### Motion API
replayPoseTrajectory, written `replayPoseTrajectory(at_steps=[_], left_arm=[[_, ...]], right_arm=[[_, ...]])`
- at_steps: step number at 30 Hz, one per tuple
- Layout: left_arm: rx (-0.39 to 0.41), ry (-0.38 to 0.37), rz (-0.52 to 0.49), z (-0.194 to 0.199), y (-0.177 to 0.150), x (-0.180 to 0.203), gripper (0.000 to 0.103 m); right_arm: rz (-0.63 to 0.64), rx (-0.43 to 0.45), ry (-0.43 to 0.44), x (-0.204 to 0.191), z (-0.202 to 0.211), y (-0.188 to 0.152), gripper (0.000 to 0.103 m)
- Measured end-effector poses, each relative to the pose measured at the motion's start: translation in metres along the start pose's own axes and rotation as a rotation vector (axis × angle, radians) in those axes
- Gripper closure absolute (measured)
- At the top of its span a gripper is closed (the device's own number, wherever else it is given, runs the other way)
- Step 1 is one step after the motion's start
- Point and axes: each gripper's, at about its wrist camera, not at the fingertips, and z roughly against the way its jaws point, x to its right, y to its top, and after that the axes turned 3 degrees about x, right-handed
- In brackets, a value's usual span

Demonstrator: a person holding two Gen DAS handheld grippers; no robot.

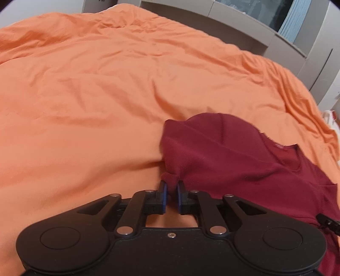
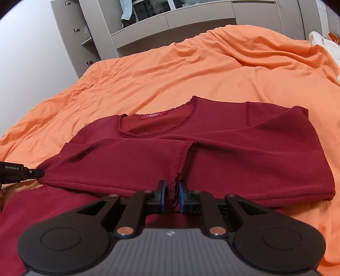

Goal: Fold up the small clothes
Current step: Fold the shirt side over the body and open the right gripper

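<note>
A dark red long-sleeved shirt (image 2: 233,152) lies front up on the orange bedcover (image 2: 191,74), with its neckline and label on the far side. One sleeve is folded across the chest. My right gripper (image 2: 171,191) is shut on that sleeve's frilled cuff. My left gripper (image 1: 171,186) is shut on a bunched edge of the shirt (image 1: 233,159) at its left side. The right wrist view shows the left gripper (image 2: 40,172) as a black tip pinching the sleeve's fold. A black part of the right gripper (image 1: 327,223) shows at the right edge of the left wrist view.
The orange bedcover (image 1: 85,106) is rumpled and spreads wide to the left and beyond the shirt. A grey shelf unit with drawers (image 2: 170,19) stands behind the bed. Some white fabric (image 2: 327,44) lies at the bed's far right corner.
</note>
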Motion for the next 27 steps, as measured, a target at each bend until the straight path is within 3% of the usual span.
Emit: replayPoseTrajectory(at_steps=[1,3,4,5,11,16,23,27], left_arm=[[-0.004,-0.001,0.001,0.001,0.000,0.000,0.081],[0.008,0.002,-0.002,0.007,0.000,0.001,0.069],[0.014,0.004,-0.007,0.011,0.000,0.002,0.058],[0.023,0.010,-0.011,0.015,0.000,0.003,0.044],[0.094,0.020,-0.050,0.052,-0.005,0.014,0.007],[0.119,0.004,-0.113,0.084,-0.026,0.026,0.003],[0.181,-0.039,-0.227,0.138,-0.084,0.041,0.001],[0.189,-0.054,-0.220,0.161,-0.116,0.040,0.001]], right_arm=[[-0.004,0.001,0.002,0.001,0.002,0.000,0.081],[-0.005,0.003,0.008,0.001,0.006,0.000,0.060],[-0.003,0.006,0.012,0.001,0.009,-0.001,0.048],[0.001,0.011,0.017,0.001,0.013,-0.001,0.042],[0.062,0.058,0.004,-0.012,0.048,-0.007,0.012],[0.065,0.119,0.001,-0.021,0.090,-0.019,0.000],[0.164,0.174,-0.053,-0.047,0.160,-0.075,0.000],[0.163,0.212,-0.108,-0.060,0.203,-0.113,0.000]])
